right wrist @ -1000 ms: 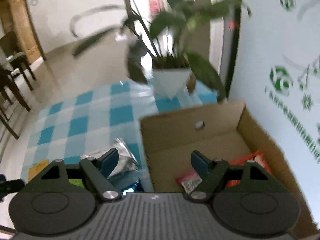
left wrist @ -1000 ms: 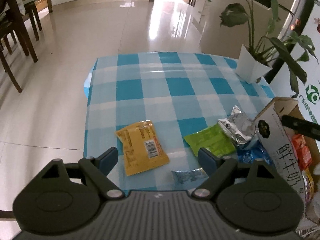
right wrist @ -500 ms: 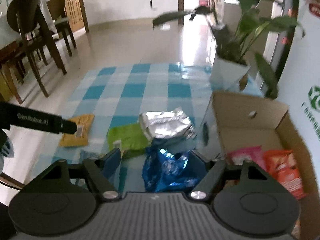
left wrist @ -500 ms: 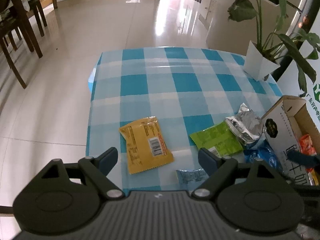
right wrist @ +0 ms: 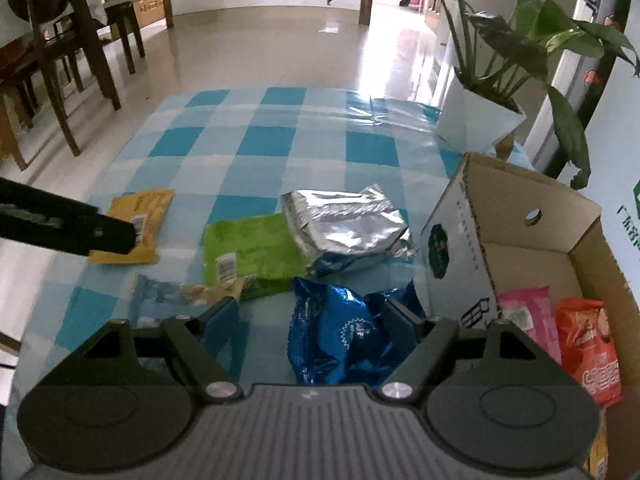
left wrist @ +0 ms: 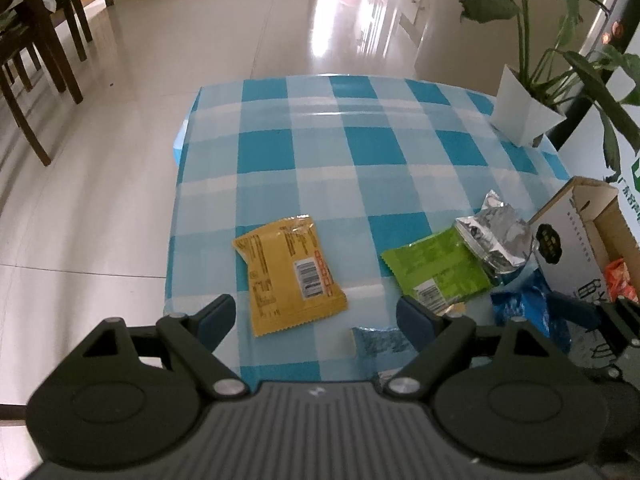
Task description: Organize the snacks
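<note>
Jaws of right gripper (right wrist: 310, 320) just reopening, wide over crinkled blue foil snack bag (right wrist: 340, 336); left gripper (left wrist: 316, 316) jaws wide, empty, above flat yellow snack packet (left wrist: 290, 276).

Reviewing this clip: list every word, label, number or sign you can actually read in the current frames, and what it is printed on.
"鲜牛" (partly cut off): side of the cardboard box.
Green logo with Chinese characters on the white panel: cut off, unreadable.
White characters on the orange-red packet in the box: too blurred.
Barcodes and fine print on the yellow packet and green packet: too small.
Blue foil bag: round emblem, unreadable.
</note>
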`<state>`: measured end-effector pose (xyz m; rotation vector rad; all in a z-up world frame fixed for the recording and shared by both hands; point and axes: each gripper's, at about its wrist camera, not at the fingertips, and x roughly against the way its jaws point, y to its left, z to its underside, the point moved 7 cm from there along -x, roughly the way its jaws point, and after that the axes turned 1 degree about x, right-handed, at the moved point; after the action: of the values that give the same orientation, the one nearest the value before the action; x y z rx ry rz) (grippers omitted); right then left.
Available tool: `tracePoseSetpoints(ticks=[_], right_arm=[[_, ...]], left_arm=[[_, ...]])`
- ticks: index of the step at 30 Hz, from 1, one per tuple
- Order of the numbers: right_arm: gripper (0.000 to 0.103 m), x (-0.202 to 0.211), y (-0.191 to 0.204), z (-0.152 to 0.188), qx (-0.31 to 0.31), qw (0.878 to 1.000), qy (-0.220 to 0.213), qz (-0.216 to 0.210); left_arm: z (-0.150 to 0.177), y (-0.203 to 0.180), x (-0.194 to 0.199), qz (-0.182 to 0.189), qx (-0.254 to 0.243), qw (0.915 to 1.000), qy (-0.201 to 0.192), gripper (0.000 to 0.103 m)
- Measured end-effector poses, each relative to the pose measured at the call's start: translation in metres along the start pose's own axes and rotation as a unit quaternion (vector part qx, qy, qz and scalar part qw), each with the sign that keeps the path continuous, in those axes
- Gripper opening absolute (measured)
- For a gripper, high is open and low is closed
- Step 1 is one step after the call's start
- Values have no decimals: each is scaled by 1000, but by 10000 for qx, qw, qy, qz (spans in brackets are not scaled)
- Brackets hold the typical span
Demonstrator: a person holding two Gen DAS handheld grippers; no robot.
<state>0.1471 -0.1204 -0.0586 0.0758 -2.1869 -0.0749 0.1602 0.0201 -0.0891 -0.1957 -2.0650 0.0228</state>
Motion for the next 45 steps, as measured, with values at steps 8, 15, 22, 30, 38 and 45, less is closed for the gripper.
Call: tracePoseSetpoints(ticks=[8,15,22,30,38,45], right_arm=[[82,34,23,20,51,9965,299,-780],[82,60,9,30,-194,9981,169,-557],[82,55,11,36,-120,9981,246,-549],[82,52,8,38,31,9988,265,-402],[82,47,-1,39,-110,9983,328,-477],[87,37,-3,38,-193,9983,333,-436]], left_arm=[[9,-4,-10,74,2,9998,167,87],[13,-19,-24,-26,-27,9997,241,87],[17,-42,-36,-65,-38,9996,273,87],[19,-53,-46,-53,-64,9996,273,89],[30,-26,-42,-155,-80,9991,376,88],[33,-8,-31,30,-64,9993,364,88]])
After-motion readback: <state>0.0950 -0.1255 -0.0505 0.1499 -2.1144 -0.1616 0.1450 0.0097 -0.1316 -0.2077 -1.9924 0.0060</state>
